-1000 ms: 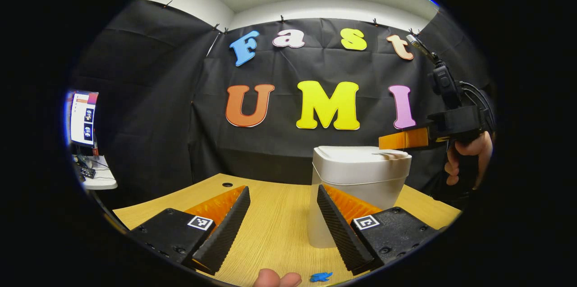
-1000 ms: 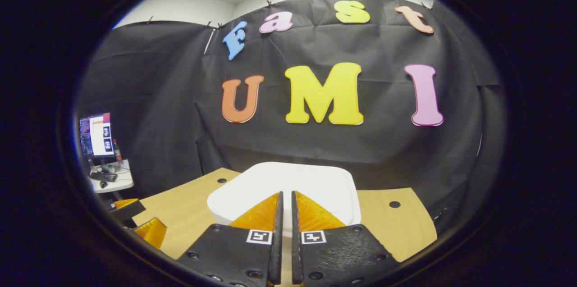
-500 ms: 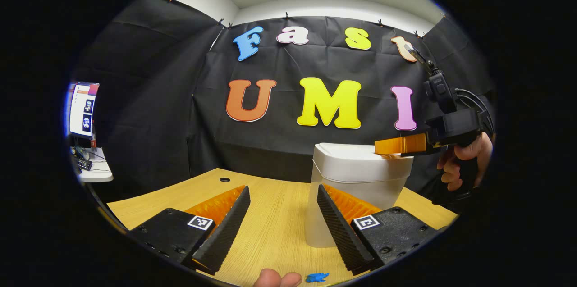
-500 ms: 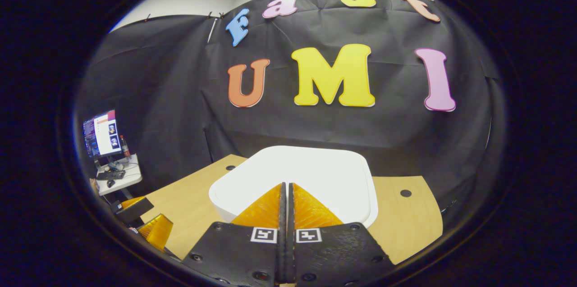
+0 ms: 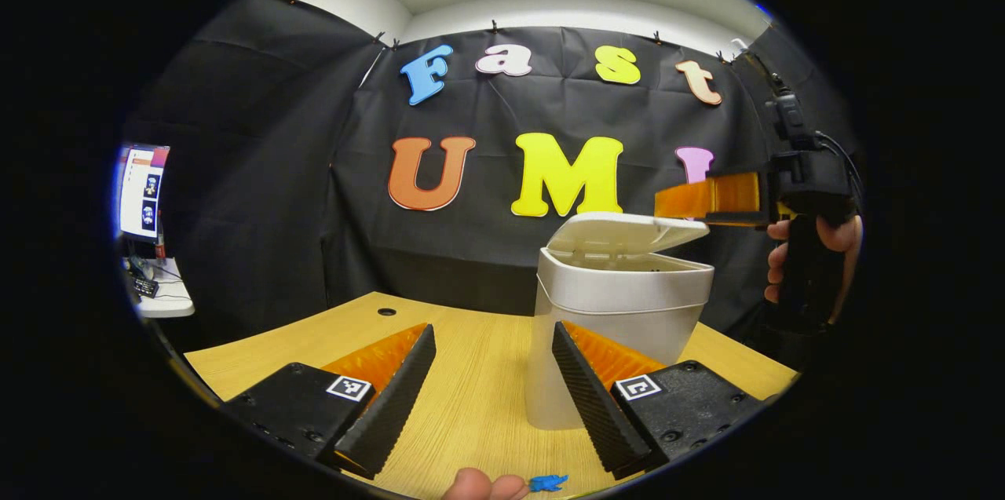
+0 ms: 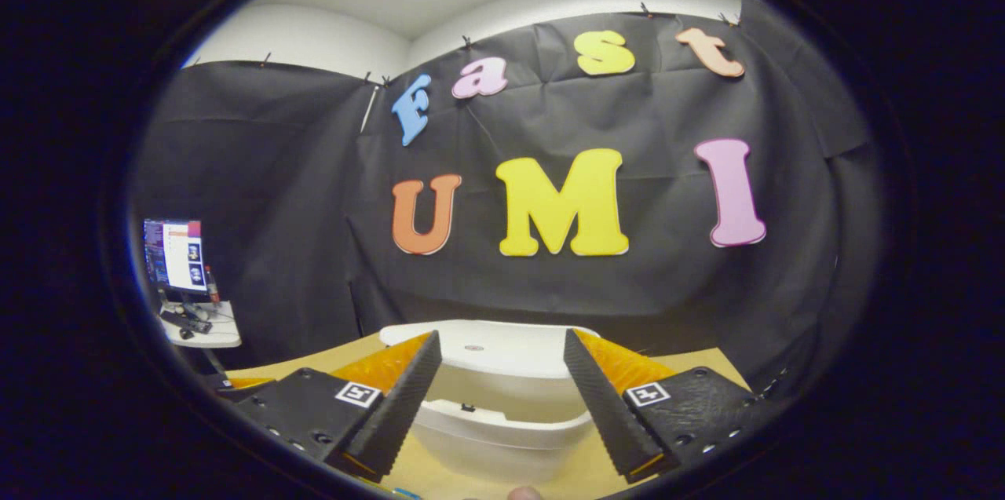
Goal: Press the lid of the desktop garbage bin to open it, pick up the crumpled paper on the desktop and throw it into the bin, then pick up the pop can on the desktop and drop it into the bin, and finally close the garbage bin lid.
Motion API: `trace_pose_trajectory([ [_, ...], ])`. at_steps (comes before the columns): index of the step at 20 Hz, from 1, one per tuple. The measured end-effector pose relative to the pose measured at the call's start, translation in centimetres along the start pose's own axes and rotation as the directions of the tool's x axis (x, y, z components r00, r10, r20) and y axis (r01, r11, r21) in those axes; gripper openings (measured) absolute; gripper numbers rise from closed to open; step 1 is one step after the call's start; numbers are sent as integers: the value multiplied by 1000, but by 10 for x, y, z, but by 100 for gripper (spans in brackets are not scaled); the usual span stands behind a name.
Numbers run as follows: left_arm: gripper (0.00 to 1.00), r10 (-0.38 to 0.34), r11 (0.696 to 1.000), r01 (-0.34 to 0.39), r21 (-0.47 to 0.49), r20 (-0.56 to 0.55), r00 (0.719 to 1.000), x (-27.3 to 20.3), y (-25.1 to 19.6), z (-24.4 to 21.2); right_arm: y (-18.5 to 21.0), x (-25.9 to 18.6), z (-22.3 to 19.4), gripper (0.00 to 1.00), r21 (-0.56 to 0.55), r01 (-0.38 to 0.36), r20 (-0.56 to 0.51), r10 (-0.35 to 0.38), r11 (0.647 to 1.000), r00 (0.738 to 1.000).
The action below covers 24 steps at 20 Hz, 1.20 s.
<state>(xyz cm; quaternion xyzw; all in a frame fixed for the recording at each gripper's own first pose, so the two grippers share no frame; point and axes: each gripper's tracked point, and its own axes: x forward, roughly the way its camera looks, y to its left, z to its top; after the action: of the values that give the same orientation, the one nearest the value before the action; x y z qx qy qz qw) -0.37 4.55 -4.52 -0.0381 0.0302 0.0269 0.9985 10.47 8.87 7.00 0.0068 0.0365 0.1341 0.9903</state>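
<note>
one bin [image 5: 604, 327], lid [image 5: 624, 231] raised, two grippers, left gripper [image 5: 491, 351], right gripper [image 6: 502, 363], jaws apart

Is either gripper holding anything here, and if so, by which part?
Nothing is held. The left gripper is open with bare wooden desk between its fingers; the right gripper is open above the white plastic bin, whose lid is raised.

A white bin [image 5: 612, 327] stands on the wooden desk [image 5: 471, 382].
</note>
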Motion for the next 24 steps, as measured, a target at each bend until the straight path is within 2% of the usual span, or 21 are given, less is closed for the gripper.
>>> trace_pose_trajectory([
  [4,97,5,1000,-5,4,3,1000,1,-3,1,-8,-18,6,97,-4,29,66,-29,1000,997],
  [15,96,-46,999,45,30,24,999,-6,-27,3,-33,-87,-15,97,-23,153,133,-149,988,980],
  [20,97,-66,997,66,41,8,998,-11,-37,-5,-43,-108,-50,97,-2,179,99,-178,984,979],
  [24,97,-72,996,74,46,-59,996,-13,-43,-32,-51,-123,-82,96,-9,191,54,-190,982,980],
])
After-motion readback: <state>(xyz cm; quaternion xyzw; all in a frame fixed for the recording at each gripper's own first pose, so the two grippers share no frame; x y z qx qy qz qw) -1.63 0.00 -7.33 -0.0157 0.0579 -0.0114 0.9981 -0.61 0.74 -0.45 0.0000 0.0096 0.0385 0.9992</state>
